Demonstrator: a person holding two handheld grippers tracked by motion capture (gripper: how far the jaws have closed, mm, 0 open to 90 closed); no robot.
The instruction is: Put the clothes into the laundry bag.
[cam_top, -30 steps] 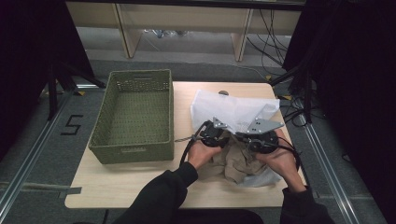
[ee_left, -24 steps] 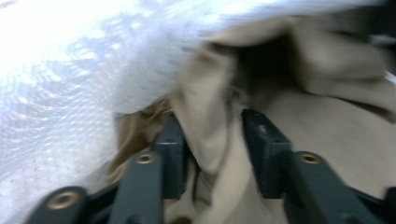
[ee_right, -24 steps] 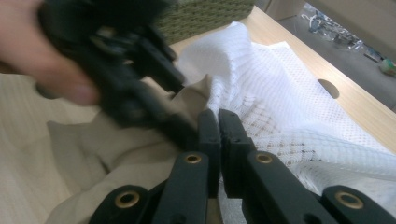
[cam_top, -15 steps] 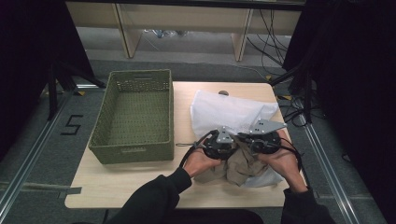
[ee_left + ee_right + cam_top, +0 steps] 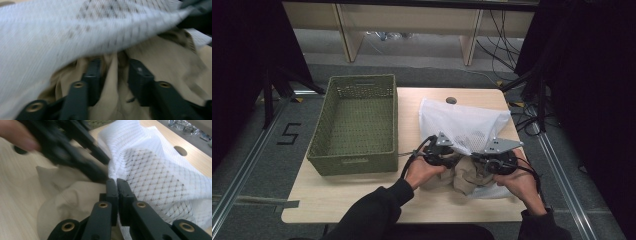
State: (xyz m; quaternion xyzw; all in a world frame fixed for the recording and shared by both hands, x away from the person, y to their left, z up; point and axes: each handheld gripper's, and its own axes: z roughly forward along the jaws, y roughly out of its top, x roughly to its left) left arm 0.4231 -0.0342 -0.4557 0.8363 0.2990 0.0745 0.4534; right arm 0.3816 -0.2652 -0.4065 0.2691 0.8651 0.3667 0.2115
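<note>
1. High view: wooden table point(image 5: 362, 200) bearing a green woven basket point(image 5: 354, 125) at left.
2. White mesh bag point(image 5: 464, 125) spread right of the basket, mouth over a beige cloth point(image 5: 469, 177) near the front edge.
3. Left gripper point(image 5: 113, 72): jaws just opened, spread astride a cloth fold.
4. Right gripper point(image 5: 117, 185): jaws pressed together, pinching the bag's edge.

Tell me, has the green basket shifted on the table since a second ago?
No. The green basket sits in the same spot on the table, its right wall equally far from the round hole in the tabletop.
</note>
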